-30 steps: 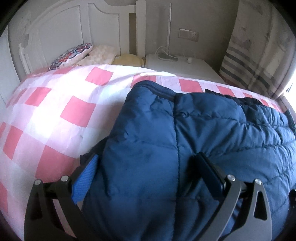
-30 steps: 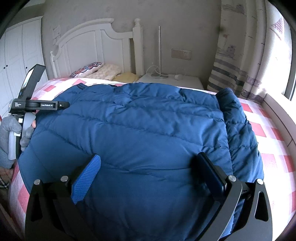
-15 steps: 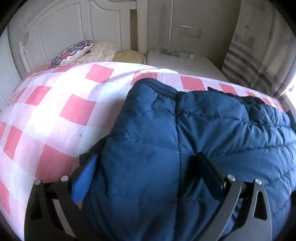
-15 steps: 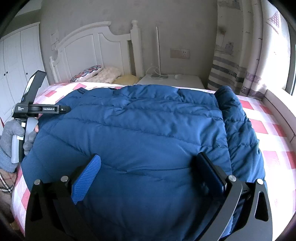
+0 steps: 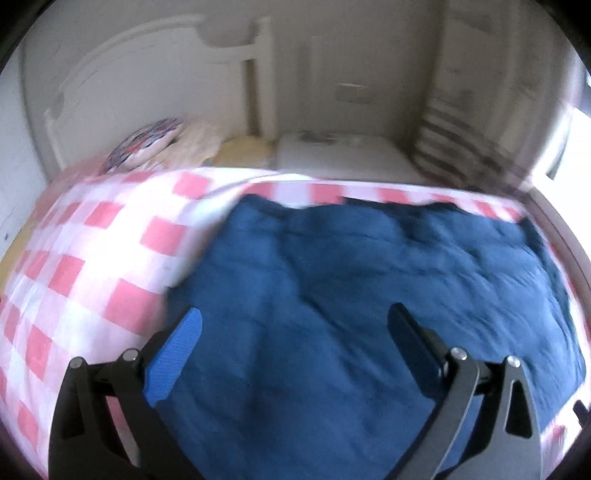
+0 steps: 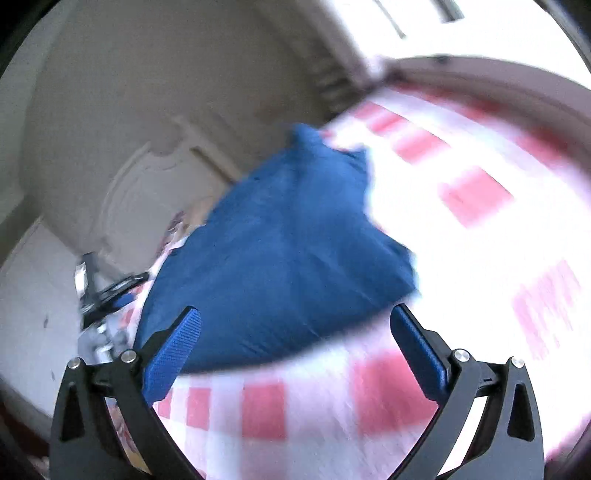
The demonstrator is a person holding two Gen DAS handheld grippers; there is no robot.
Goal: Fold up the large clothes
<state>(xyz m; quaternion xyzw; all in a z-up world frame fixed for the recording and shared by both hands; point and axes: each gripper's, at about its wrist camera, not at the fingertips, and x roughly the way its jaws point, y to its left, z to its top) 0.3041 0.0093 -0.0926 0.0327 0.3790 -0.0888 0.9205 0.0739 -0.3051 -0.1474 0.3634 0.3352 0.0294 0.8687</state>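
A dark blue quilted puffer jacket (image 5: pixel 369 295) lies folded on a bed with a pink and white checked cover (image 5: pixel 92 251). My left gripper (image 5: pixel 295 343) is open above the jacket's near part, holding nothing. My right gripper (image 6: pixel 295 343) is open and empty, tilted, over the checked cover just past the jacket's (image 6: pixel 280 251) near edge. The left gripper also shows blurred at the left of the right wrist view (image 6: pixel 107 291). Both views are motion-blurred.
A white headboard (image 5: pixel 147 92) and pillows (image 5: pixel 147 147) stand at the far end of the bed. A white bedside table (image 5: pixel 340 155) sits beside it, with a striped curtain (image 5: pixel 461 147) at the right. A bright window (image 6: pixel 424 22) is at the right wrist view's top.
Both grippers have pulled back and up from the jacket. The right gripper has swung and tilted, so it now looks over the bed cover. The jacket lies flatter and further off.
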